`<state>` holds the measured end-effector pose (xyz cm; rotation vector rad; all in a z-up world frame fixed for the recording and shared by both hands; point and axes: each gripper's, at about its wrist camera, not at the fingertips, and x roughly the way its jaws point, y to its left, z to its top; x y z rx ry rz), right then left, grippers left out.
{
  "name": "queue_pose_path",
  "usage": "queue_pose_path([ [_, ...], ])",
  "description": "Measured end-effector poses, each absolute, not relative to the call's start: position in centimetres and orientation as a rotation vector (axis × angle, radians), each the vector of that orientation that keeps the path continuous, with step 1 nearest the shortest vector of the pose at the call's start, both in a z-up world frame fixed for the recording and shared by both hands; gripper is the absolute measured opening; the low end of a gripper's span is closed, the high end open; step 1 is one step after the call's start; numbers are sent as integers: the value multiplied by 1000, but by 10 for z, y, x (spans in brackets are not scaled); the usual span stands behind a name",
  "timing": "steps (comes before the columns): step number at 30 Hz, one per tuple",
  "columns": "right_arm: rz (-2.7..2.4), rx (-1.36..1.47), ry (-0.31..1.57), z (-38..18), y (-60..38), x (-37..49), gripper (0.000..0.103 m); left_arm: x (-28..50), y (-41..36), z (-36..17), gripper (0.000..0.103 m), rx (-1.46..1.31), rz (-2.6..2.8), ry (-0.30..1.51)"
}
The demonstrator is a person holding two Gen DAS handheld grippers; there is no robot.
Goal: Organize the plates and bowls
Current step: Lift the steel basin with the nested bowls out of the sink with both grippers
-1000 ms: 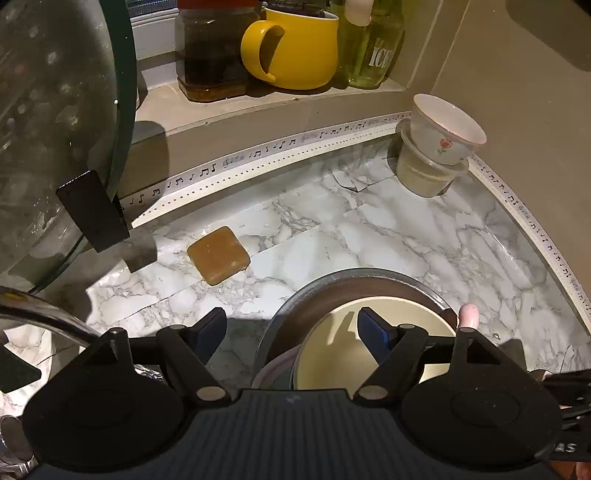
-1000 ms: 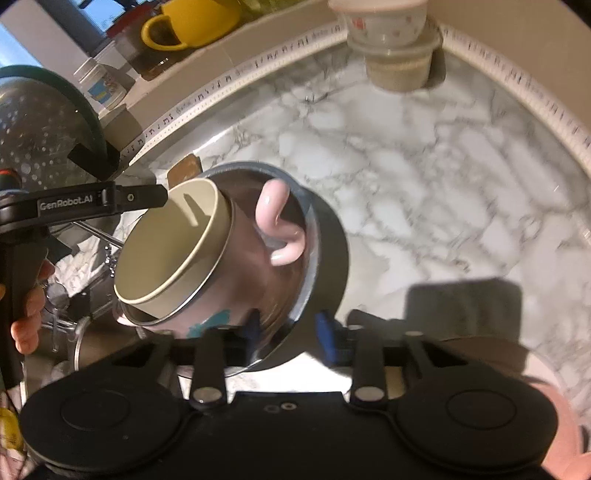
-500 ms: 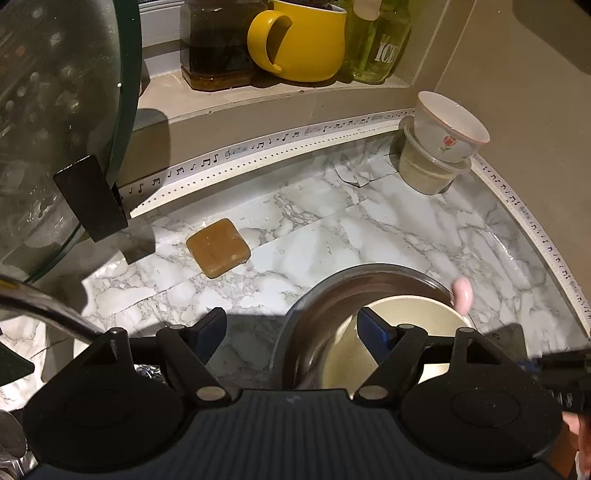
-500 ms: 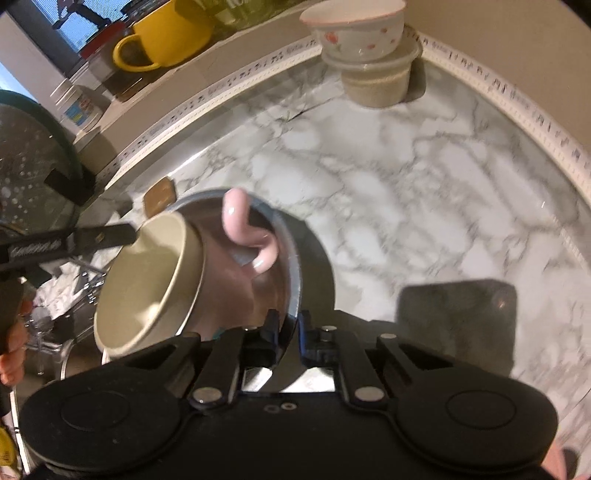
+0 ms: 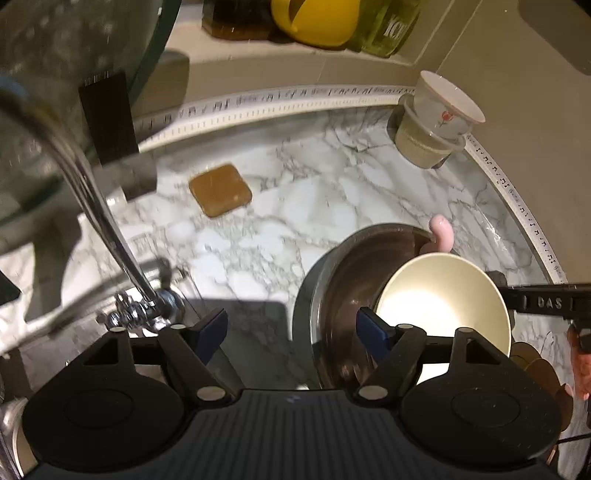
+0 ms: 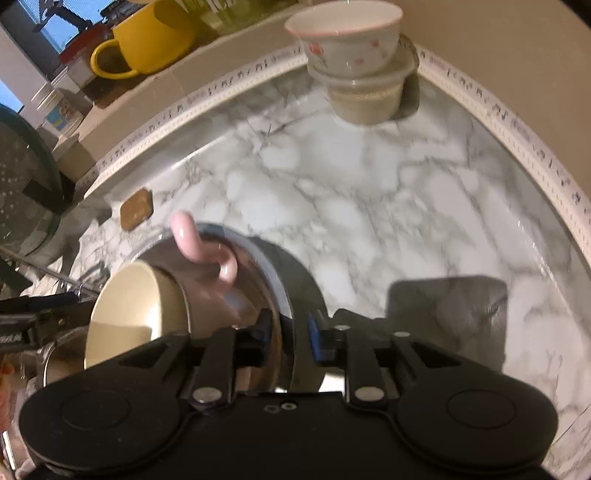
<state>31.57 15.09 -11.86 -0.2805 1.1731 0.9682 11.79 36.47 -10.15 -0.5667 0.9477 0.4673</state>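
Right gripper (image 6: pixel 286 341) straddles the rim of the round stainless steel bowl (image 6: pixel 258 266), jaws narrow and opening; pads look just off the metal. Inside it, tilted, sits a cream-lined pink mug with a curled pink handle (image 6: pixel 136 310). Bowl is low over the white marble counter (image 6: pixel 351 192), near the tap. Left gripper (image 5: pixel 291 328) is empty, jaws wide but closing, right finger over the bowl.

Risk: grip slackens, bowl tips, mug slides out. The stacked floral bowl (image 6: pixel 347 33) stands well apart.
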Motion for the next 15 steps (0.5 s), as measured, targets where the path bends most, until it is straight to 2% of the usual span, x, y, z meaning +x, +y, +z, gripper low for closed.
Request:
queue_pose_path([
  [5,986,-276,1200,-122,136,309,23,116,362,-114,63,-584,471,965],
  [9,1012,-286,1201,-121,128,301,19,114,362,-125,50,-623,459,981],
  [13,1022,-296,1191,-122,128,297,13,115,360,-132,46,-641,464,982],
  [15,1020,-291,1189,-123,128,296,13,115,361,-133,38,-655,456,975],
])
